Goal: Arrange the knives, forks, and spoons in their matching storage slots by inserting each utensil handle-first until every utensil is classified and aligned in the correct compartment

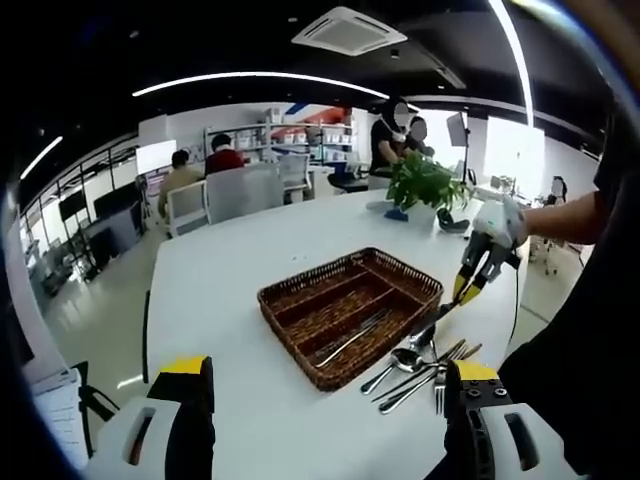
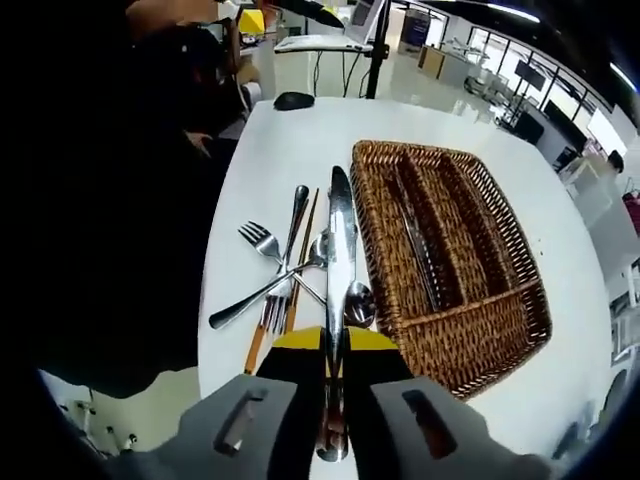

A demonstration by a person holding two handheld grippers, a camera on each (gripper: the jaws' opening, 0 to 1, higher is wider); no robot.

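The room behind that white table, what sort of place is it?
Most likely an open-plan office or lab. People sit at desks in the background, shelving lines the far wall, and an air-conditioning unit sits in the ceiling.

Potted plant (image 1: pixel 428 183) on white table (image 1: pixel 240 290).

We count one wicker tray (image 2: pixel 480 330), one knife (image 2: pixel 340 250) held, one utensil inside the tray, several forks and spoons (image 2: pixel 275 275) piled, number unclear.
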